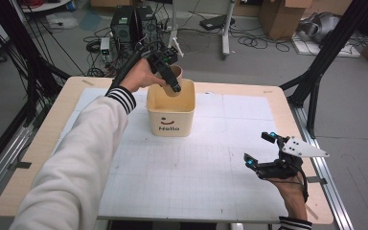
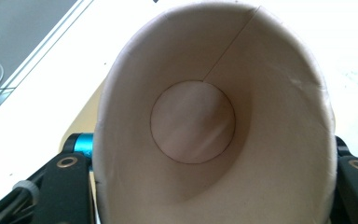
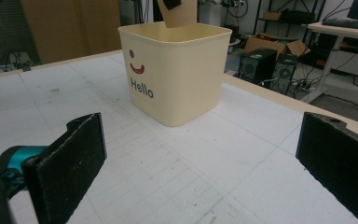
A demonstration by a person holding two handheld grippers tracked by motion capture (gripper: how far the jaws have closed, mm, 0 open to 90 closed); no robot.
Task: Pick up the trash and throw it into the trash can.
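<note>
A cream square bin (image 1: pixel 171 115) with a smiley face and the word "Hello" stands on the gridded white mat near the table's back middle. My left gripper (image 1: pixel 172 82) is shut on a brown paper cup (image 1: pixel 173 76), holding it tilted over the bin's back rim, partly inside. In the left gripper view the cup's pale inside (image 2: pixel 193 122) fills the space between the jaws. My right gripper (image 1: pixel 258 149) rests open near the table's right front edge, its pads (image 3: pixel 70 163) wide apart and nothing between them, facing the bin (image 3: pixel 177 70) with the cup (image 3: pixel 179 13) above it.
The white gridded mat (image 1: pixel 196 172) covers most of the wooden table (image 1: pixel 43 143). Beyond the table's far edge stand computer towers (image 1: pixel 133 23), cables and cardboard boxes (image 1: pixel 280 17) on the floor. Black frame posts rise at both sides.
</note>
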